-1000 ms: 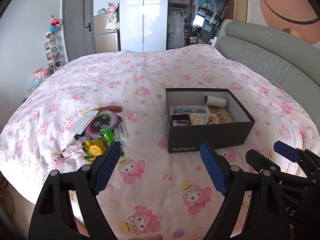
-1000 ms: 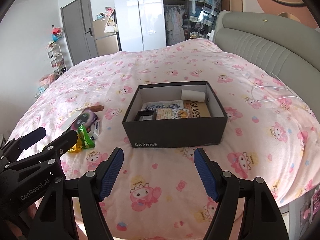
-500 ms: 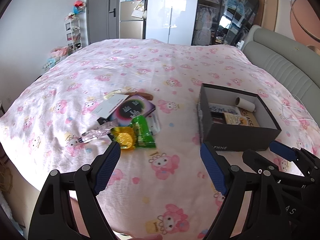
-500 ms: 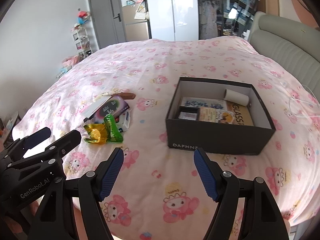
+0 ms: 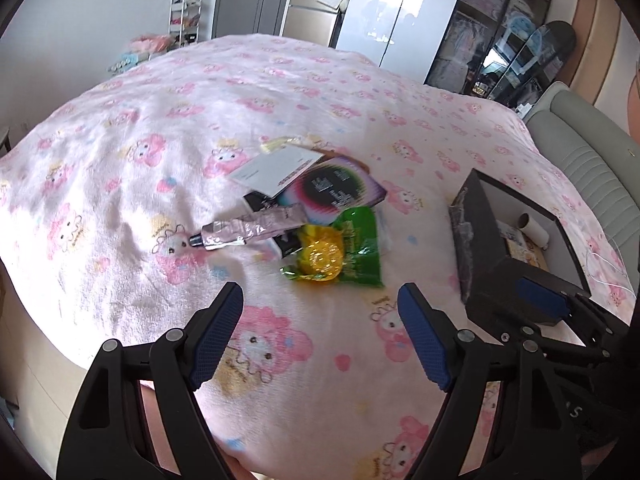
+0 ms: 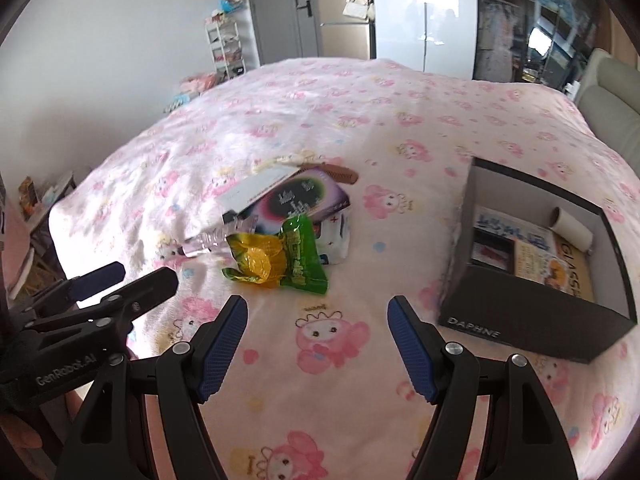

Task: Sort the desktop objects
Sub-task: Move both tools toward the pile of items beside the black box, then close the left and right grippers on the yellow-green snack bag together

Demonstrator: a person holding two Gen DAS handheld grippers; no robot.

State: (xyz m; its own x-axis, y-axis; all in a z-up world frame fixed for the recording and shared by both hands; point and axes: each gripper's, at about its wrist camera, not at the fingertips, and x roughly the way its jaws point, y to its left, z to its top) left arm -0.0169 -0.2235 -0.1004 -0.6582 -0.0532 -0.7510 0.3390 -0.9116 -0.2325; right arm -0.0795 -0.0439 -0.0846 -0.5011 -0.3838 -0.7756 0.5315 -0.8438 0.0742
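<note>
A heap of loose items lies on the pink bedspread: a yellow candy packet [image 5: 320, 256] on a green packet [image 5: 358, 244], a clear pink tube [image 5: 252, 226], a dark colourful box [image 5: 336, 190] with a white card [image 5: 276, 170] on it, and a brown comb [image 6: 334, 172]. A black open box [image 6: 532, 320] at the right holds booklets and a white roll [image 6: 572, 226]. My left gripper [image 5: 320, 316] is open, just in front of the candy packet. My right gripper [image 6: 318, 324] is open, just in front of the green packet [image 6: 302, 256].
The bed's near edge runs just under both grippers. A grey padded headboard [image 5: 592, 160] stands at the right. Wardrobes, a door and a shelf rack [image 6: 226, 50] stand beyond the bed's far side. A white cable [image 5: 604, 258] lies past the black box.
Both grippers have swung left, from facing the black box to facing the heap of items, and come closer to it. Both stay open and empty.
</note>
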